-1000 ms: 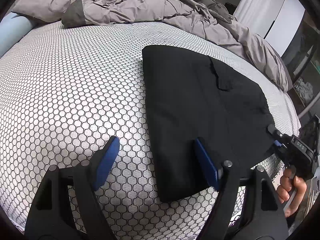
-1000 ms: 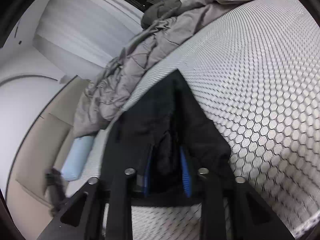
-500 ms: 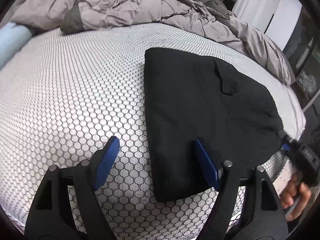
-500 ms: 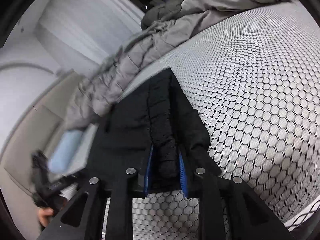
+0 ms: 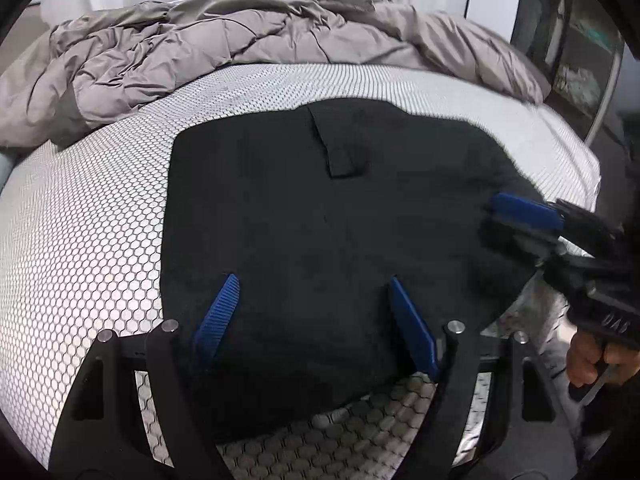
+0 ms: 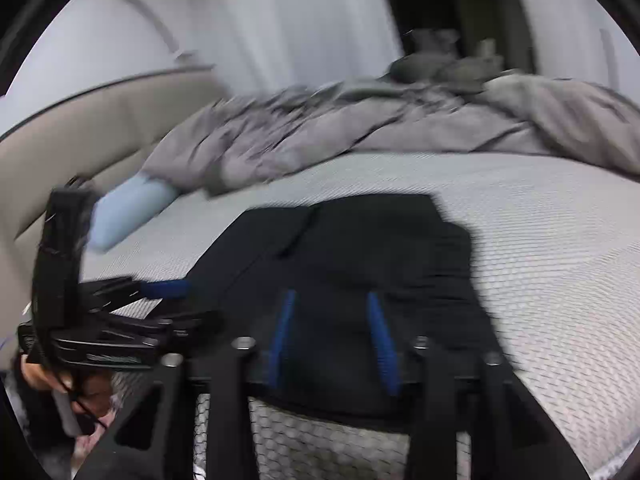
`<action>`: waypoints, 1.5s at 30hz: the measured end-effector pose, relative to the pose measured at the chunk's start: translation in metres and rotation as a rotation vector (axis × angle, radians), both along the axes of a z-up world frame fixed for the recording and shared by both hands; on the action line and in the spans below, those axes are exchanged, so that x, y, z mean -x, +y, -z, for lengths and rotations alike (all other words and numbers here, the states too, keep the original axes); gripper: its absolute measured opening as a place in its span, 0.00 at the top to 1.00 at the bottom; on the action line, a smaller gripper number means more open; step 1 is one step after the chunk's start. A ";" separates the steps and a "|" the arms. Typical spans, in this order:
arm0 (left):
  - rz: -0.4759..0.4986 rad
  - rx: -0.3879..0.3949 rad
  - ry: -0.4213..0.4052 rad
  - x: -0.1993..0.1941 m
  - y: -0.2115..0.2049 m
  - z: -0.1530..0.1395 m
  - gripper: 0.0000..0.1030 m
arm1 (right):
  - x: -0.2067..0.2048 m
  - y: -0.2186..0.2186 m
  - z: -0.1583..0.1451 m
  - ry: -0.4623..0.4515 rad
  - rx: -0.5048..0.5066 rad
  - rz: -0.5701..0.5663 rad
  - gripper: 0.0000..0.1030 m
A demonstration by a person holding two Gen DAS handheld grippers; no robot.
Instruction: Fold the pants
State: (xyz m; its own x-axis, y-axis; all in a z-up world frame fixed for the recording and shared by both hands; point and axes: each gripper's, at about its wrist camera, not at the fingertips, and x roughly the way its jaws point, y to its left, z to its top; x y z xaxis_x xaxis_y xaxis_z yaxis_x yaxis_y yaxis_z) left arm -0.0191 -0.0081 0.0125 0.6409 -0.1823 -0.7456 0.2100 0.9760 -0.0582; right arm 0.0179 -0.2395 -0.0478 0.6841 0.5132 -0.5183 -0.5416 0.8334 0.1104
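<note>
Hovering both grippers over the near edge of the black pants, you look ready to take hold for another fold.

Your left gripper (image 5: 314, 312) stands with its jaws wide, straddling the near part of the black pants (image 5: 328, 232) without pinching any cloth. Your right gripper (image 6: 330, 338) holds its jaws part open over the same hem edge, nothing clamped that I can see. The pants lie flat, already doubled, on the honeycomb-patterned mattress (image 5: 80, 240); next, I judge, you need both jaws closed on the near edge before lifting it away. Only the right view shows the pale blue pillow (image 6: 128, 212) and beige headboard (image 6: 100, 120); both show the grey duvet (image 5: 200, 48) beyond.
</note>
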 end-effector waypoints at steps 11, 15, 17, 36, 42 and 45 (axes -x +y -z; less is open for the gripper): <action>0.034 -0.041 -0.025 -0.001 -0.004 0.011 0.25 | -0.001 -0.024 0.016 -0.065 0.144 0.166 0.58; 0.028 -0.031 -0.023 0.001 -0.003 0.011 0.25 | -0.001 -0.016 0.009 -0.091 0.179 0.187 0.55; 0.027 -0.032 -0.022 0.001 -0.003 0.011 0.24 | 0.002 -0.016 0.000 -0.097 0.114 0.142 0.53; 0.050 0.022 -0.014 -0.001 0.003 -0.006 0.27 | -0.024 -0.001 0.027 -0.099 0.330 0.122 0.52; -0.023 -0.015 0.039 -0.038 0.014 -0.001 0.34 | -0.030 -0.014 0.026 -0.041 0.221 0.122 0.50; -0.025 0.020 0.042 -0.042 0.018 0.005 0.34 | -0.026 -0.012 0.028 -0.050 0.229 0.122 0.50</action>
